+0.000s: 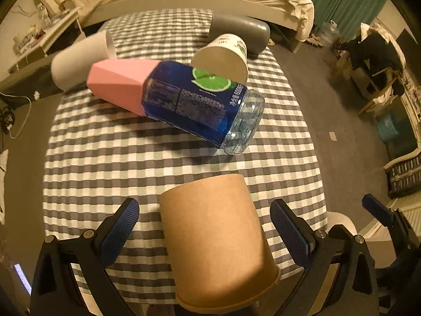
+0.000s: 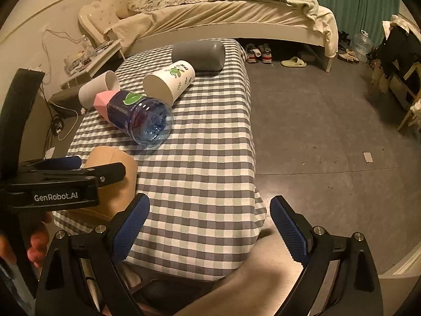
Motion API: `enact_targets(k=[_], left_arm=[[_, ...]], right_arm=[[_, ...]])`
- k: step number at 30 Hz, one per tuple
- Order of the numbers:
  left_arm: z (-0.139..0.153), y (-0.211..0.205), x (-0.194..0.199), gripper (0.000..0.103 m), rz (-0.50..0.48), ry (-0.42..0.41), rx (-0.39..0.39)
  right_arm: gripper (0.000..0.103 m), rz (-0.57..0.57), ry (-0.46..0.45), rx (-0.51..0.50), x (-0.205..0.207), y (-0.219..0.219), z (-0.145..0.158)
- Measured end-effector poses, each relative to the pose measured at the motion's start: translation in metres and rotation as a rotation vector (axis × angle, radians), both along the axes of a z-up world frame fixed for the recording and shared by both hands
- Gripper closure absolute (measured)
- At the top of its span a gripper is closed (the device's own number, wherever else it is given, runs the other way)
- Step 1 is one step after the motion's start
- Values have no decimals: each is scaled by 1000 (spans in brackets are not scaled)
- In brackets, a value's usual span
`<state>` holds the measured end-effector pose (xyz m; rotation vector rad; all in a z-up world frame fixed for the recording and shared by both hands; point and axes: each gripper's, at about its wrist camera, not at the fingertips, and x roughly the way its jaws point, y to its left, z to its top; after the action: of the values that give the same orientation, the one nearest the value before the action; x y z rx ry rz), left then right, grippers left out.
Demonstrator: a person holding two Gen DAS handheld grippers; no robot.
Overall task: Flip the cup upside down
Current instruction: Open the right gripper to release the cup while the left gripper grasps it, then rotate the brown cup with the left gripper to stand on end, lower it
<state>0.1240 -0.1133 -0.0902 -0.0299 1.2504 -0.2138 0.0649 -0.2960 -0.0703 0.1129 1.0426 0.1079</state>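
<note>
Between the spread fingers of the left claw [image 1: 204,233] lies the brown cup [image 1: 214,239], untouched, at the table's [image 1: 105,158] near edge; its long axis runs from 12 to 6 o'clock, rim toward 6. Right claw [image 2: 210,233] is also spread, further away.

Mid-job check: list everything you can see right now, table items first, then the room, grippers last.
brown paper cup: 1, brown, near table edge, between the left fingers, untouched
bottle: 1, clear with blue label, lying mid-table
pink cup: 1, pink, lying at the bottle's far end
white cup: 1, white, lying far left
printed cup: 1, white with green print, lying
grey cup: 1, grey, lying at far end
tablecloth: 1, grey-white check
bed: 1, beige, behind
left gripper: open
right gripper: open, empty
</note>
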Motion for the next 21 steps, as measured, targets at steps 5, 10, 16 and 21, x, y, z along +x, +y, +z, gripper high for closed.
enact_targets(k=[5, 10, 16, 21], left_arm=[[-5, -1, 4, 21, -23, 33, -10], [5, 4, 3, 21, -25, 10, -10], [36, 14, -4, 21, -13, -101, 19], [44, 13, -15, 22, -28, -179, 66]], right_arm=[[10, -6, 10, 13, 4, 0, -3], [10, -6, 6, 13, 7, 3, -2], [10, 2, -4, 6, 8, 9, 1], [10, -3, -1, 4, 6, 10, 1]])
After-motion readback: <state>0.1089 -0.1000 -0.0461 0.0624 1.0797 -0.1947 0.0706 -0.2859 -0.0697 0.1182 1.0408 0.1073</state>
